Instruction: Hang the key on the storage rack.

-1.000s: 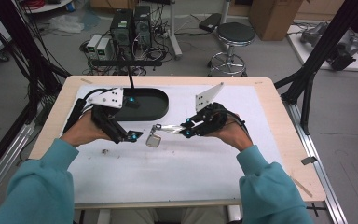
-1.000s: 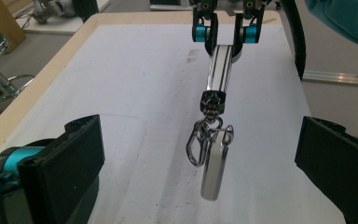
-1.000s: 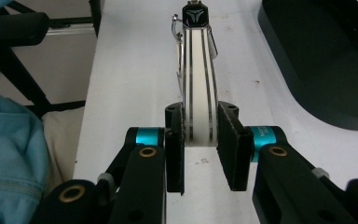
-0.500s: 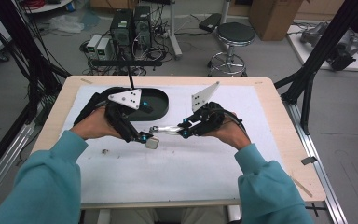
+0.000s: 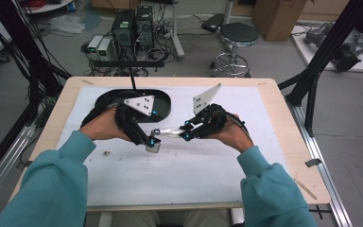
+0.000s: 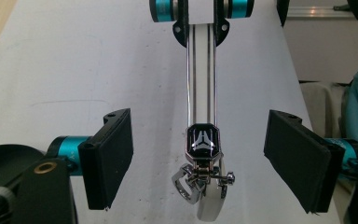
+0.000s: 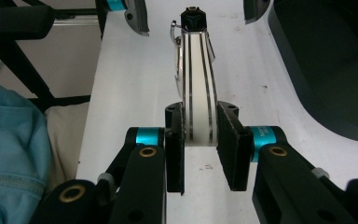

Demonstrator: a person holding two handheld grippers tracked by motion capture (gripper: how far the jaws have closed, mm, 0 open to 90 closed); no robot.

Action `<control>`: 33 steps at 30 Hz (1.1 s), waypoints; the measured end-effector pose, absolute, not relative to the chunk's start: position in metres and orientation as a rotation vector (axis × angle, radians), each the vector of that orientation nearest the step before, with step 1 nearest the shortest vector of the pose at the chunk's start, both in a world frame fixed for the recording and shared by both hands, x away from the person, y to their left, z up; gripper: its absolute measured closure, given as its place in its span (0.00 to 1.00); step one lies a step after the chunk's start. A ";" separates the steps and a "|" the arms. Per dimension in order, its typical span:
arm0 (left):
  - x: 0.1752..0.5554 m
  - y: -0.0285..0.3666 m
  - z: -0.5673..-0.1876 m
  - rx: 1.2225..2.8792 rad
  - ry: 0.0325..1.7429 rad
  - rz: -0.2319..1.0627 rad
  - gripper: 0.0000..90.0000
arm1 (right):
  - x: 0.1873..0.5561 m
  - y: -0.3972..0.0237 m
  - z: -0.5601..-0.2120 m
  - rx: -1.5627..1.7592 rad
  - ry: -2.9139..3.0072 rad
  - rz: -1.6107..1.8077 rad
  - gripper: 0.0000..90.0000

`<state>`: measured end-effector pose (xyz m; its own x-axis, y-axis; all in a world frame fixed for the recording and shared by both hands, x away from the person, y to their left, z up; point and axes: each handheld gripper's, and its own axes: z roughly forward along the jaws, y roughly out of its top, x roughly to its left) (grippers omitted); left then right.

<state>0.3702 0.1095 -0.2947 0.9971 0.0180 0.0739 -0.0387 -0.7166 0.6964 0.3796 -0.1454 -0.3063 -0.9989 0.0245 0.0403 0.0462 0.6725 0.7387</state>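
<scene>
the metal strap point(image 6: 201, 84) with its black emblem head point(image 6: 203, 140) and dangling clasp point(image 6: 200, 186) hangs just above the white table cover point(image 5: 208, 179), its long axis running level from my right gripper point(image 7: 200, 140) toward my left gripper point(image 6: 200, 158). my right jaws are clamped flat on the strap's far end. the emblem head sits midway between my left pads point(image 6: 114, 154), which have just been closing in and stand apart from it on both sides, touching nothing. the black tray point(image 5: 163, 101) lies behind my left hand point(image 5: 101, 130).
</scene>
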 end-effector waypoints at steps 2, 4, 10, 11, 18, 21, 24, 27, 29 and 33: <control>0.370 0.108 -0.295 2.373 -0.028 0.089 0.32 | 0.379 -0.145 -0.306 -0.056 -2.851 -1.258 0.83; 0.370 0.106 -0.296 2.394 -0.039 0.083 0.36 | 0.379 -0.144 -0.307 -0.052 -2.848 -1.257 0.83; 0.369 0.105 -0.297 2.420 -0.044 0.083 0.43 | 0.379 -0.142 -0.308 -0.044 -2.855 -1.249 0.83; 0.369 0.105 -0.297 2.421 -0.044 0.093 0.43 | 0.379 -0.142 -0.308 -0.044 -2.855 -1.249 0.83; 0.368 0.104 -0.298 2.444 -0.052 0.105 0.52 | 0.379 -0.140 -0.309 -0.031 -2.859 -1.246 0.83; 0.367 0.103 -0.298 2.452 -0.060 0.106 0.55 | 0.378 -0.138 -0.310 -0.033 -2.852 -1.234 0.83; 0.367 0.103 -0.299 2.460 -0.051 0.109 0.58 | 0.379 -0.137 -0.310 -0.021 -2.861 -1.234 0.83; 0.367 0.102 -0.299 2.475 -0.049 0.104 0.61 | 0.378 -0.137 -0.310 -0.025 -2.855 -1.232 0.83; 0.367 0.102 -0.299 2.480 -0.051 0.113 0.64 | 0.378 -0.137 -0.311 -0.023 -2.854 -1.233 0.83; 0.368 0.103 -0.299 2.488 -0.042 0.116 0.66 | 0.378 -0.137 -0.310 -0.021 -2.855 -1.229 0.83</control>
<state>0.3677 0.1029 -0.2994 0.9956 -0.0017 0.0940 -0.0583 -0.7954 0.6032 0.3781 -0.1371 -0.3105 -0.9993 -0.0010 0.0361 0.0256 0.6871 0.7261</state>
